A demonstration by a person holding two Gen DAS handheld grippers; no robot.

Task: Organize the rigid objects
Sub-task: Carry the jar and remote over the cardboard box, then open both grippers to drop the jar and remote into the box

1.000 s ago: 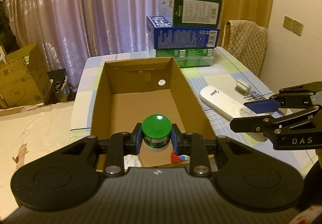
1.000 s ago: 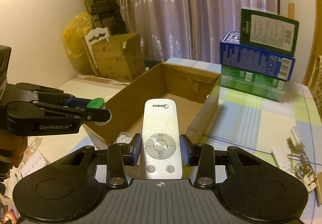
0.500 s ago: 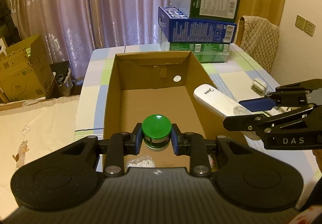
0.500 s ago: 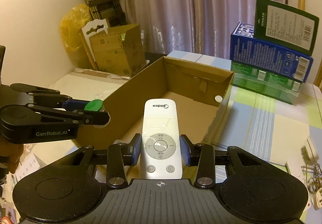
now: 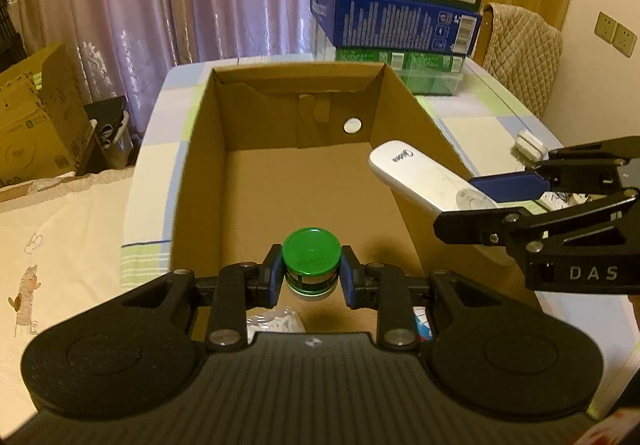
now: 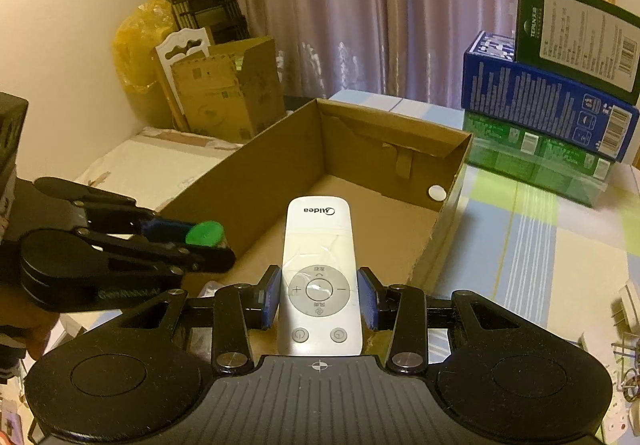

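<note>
Fingers of the left gripper (image 5: 311,281) clench a green-lidded jar (image 5: 311,259); fingers of the right gripper (image 6: 319,299) clench a white remote (image 6: 320,277). Over the past second both have moved forward, past the cardboard box's (image 5: 192,165) near edge and above its floor. The box sits on the table (image 6: 540,245). Both items look ready to lower and release.

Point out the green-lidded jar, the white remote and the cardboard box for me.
green-lidded jar (image 5: 311,254): left wrist view, on the top of its lid.
white remote (image 6: 319,241): right wrist view, on its upper face, above the round button pad.
cardboard box (image 5: 256,101): left wrist view, on its far inner wall.
</note>
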